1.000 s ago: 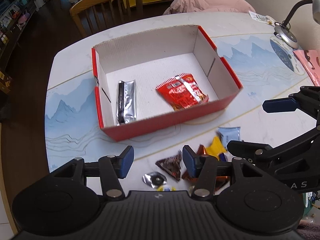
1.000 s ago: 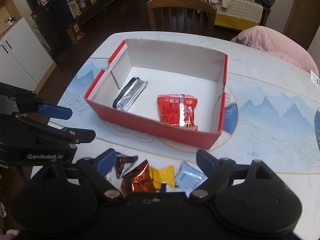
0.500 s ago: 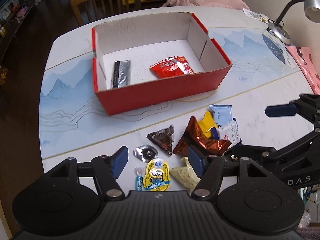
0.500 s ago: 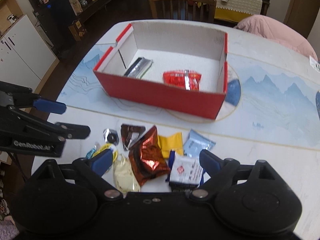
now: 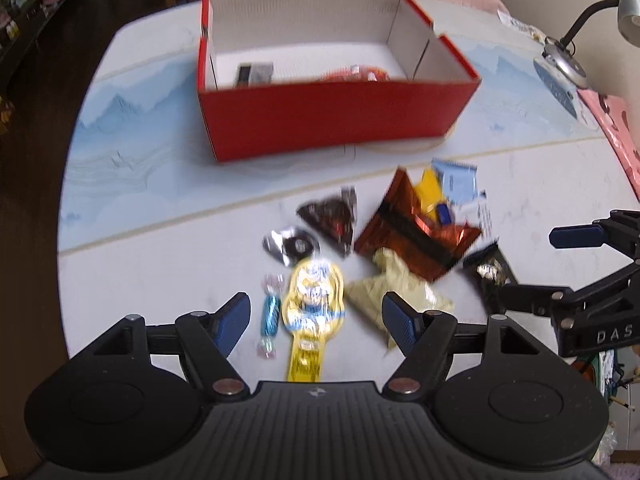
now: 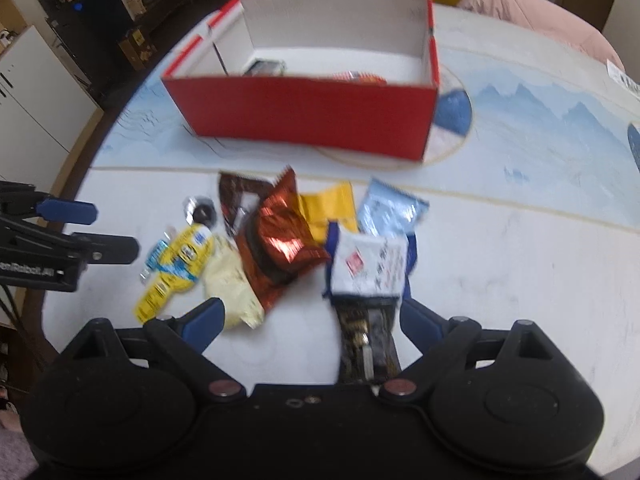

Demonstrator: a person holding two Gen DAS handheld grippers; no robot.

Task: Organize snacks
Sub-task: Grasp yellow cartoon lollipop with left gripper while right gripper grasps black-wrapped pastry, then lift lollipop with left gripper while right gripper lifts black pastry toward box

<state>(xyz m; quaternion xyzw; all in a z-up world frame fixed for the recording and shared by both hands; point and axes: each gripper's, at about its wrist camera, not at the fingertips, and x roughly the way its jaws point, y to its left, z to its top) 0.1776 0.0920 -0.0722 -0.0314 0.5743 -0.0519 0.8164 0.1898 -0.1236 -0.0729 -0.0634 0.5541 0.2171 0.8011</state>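
The snacks lie in a loose cluster on the desk near its front edge, in front of the red box [image 5: 336, 116]. Within the cluster, a copper-foil packet [image 5: 416, 236] sits in the middle, overlapping a yellow packet [image 6: 328, 210] and touching a pale cream packet [image 5: 396, 292]. A light-blue packet [image 6: 390, 208] lies just beside the yellow one, toward the box. A white packet with a red mark [image 6: 368, 266] rests on a dark packet [image 6: 368, 344] nearest the desk's front edge. To the other side are a dark triangular packet [image 5: 332, 216], a small silver wrapper [image 5: 292, 244], a yellow cartoon-printed lollipop wrapper [image 5: 314, 304] and a small blue twisted candy [image 5: 270, 314].

Inside the box, a silver packet [image 5: 256, 74] and a red packet [image 5: 356, 74] show above its near wall.

The left tongs [image 5: 316, 320] are spread wide above the lollipop wrapper, holding nothing. The right tongs [image 6: 310, 318] are also wide and empty, over the cream and dark packets.

A desk lamp [image 5: 568, 60] stands at the desk's far right edge.
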